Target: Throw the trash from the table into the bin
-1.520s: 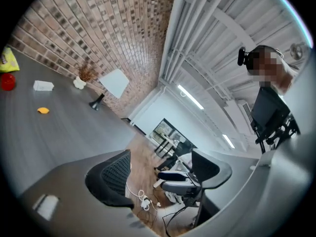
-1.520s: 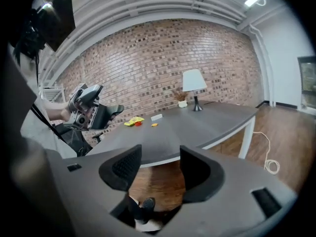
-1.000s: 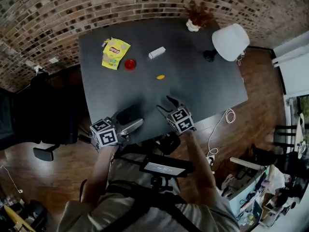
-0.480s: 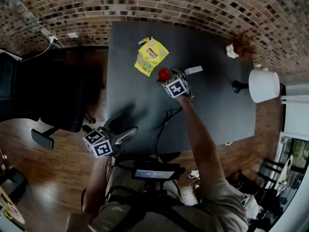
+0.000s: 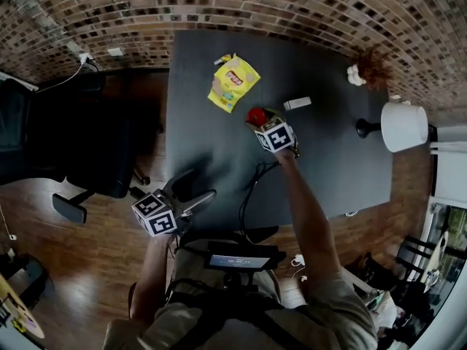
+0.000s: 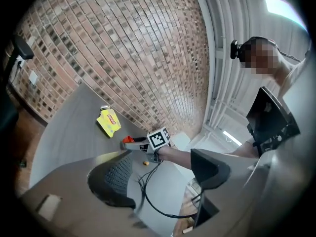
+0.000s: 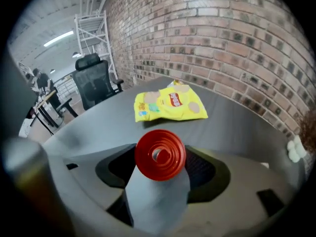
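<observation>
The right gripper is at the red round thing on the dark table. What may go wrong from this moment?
First, the right gripper has just been closing its jaws with the red round thing between them. They seem to hold only its curved rim, so it may slip out on lifting. Second, the black cable trails across the table under that arm and might snag on withdrawal.

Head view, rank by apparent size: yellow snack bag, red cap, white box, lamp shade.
Yellow snack bag and lamp shade: about alike. The shade stands nearer the camera, so they are unranked.
Then red cap and white box: both small, too close to call.
</observation>
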Demonstrator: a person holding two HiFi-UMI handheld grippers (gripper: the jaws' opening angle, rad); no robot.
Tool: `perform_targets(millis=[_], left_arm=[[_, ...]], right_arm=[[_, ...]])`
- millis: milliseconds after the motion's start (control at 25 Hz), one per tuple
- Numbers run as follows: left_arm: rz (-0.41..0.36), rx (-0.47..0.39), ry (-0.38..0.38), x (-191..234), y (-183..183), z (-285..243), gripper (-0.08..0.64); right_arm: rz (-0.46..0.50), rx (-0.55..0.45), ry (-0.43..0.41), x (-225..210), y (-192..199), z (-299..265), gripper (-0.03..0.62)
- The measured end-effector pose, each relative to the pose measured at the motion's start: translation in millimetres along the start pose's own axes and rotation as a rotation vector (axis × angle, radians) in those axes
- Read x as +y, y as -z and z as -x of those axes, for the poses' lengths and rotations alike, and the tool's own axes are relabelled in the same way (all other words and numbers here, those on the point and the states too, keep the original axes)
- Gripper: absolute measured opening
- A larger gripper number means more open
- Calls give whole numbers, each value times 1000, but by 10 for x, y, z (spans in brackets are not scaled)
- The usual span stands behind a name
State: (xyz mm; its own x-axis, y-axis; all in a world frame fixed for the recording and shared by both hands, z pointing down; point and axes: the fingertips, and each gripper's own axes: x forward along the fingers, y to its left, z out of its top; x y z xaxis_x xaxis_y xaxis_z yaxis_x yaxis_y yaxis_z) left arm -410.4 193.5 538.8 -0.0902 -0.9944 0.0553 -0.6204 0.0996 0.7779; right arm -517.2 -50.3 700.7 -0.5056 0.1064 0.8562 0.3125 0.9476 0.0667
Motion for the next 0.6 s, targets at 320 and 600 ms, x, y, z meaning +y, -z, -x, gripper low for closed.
perform_targets(millis=[320, 600], left_arm=[[10, 122, 229, -754, 383, -642, 347], [-48, 320, 380, -1711, 1308, -1042, 347]], right_arm=[[-285, -438, 43, 787, 753, 2168, 301], [-640, -459, 340, 1304, 3330, 3798, 301]])
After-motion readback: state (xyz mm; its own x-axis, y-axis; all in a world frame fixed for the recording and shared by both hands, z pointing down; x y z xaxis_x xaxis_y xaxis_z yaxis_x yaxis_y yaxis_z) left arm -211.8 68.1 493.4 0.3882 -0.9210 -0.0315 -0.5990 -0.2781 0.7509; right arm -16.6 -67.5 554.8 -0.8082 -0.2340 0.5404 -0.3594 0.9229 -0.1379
